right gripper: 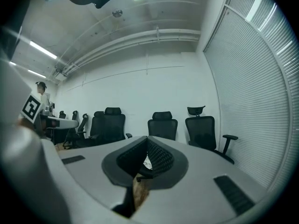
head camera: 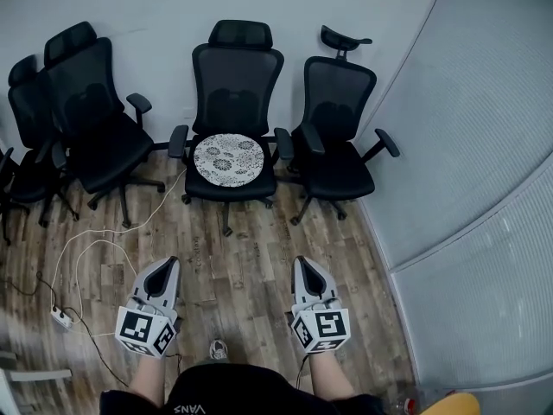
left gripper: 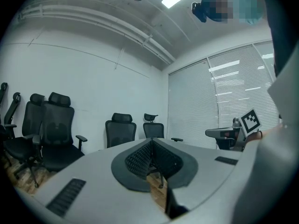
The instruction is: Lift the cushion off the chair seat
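We see a wood-plank floor [head camera: 251,266], a white wall [head camera: 155,7] behind it, and slatted blinds [head camera: 484,128] curving along the right. A spare office chair [head camera: 339,137], black with a tilted headrest, stands near the blinds. More black chairs [head camera: 86,115] crowd the left. A white cable [head camera: 91,247] loops across the floor to a power strip [head camera: 61,319].

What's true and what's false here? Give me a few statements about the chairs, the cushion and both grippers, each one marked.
1. The cushion lies on the seat of the cushioned chair. True.
2. The left gripper holds the cushion. False: its jaws are shut on nothing, well short of that chair.
3. The right gripper has its jaws shut and empty. True.
4. The cushion is plain black. False: it is white with a dark pattern.
5. The neighbouring chair, at the right in the head view, has a bare seat. True.
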Tool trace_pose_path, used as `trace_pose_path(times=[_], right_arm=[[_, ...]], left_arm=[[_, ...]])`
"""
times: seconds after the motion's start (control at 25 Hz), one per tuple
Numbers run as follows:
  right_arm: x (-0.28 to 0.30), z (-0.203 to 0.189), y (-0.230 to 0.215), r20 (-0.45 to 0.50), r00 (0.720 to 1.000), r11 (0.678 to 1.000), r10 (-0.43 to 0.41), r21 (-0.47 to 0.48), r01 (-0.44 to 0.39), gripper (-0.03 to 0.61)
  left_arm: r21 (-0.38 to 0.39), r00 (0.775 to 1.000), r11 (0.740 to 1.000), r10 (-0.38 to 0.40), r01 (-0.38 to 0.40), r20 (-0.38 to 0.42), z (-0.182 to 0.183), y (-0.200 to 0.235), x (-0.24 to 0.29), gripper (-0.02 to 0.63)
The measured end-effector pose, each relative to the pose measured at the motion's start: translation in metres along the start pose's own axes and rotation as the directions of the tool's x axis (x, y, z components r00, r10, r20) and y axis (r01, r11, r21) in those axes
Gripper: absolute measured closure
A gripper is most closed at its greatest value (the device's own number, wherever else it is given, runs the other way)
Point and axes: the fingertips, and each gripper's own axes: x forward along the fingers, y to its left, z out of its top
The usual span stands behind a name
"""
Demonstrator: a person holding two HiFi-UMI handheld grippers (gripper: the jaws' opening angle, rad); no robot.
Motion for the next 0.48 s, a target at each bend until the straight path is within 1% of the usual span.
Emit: trace_pose_path(times=[0.16, 0.28, 0.48], right_arm=[[0.022, 0.000, 0.001, -0.002, 1.000, 1.000, -0.016, 0.005, 0.016, 0.561], [0.036, -0.002, 0.000, -0.009, 1.000, 1.000, -0.018, 0.007, 0.018, 0.561], [0.059, -0.005, -0.013, -0.019, 1.000, 1.000, -0.021, 0.002, 0.021, 0.561]], left_arm=[[0.001, 1.000, 1.000, -0.022, 0.022, -0.008, 0.001, 0.017, 0.016, 0.598], [-0.008, 1.000, 1.000, -0.020, 0.020, -0.009, -0.001, 0.029, 0.030, 0.598], [-0.009, 0.999, 1.000, -0.029, 0.028, -0.017, -0.007, 0.036, 0.055, 0.598]])
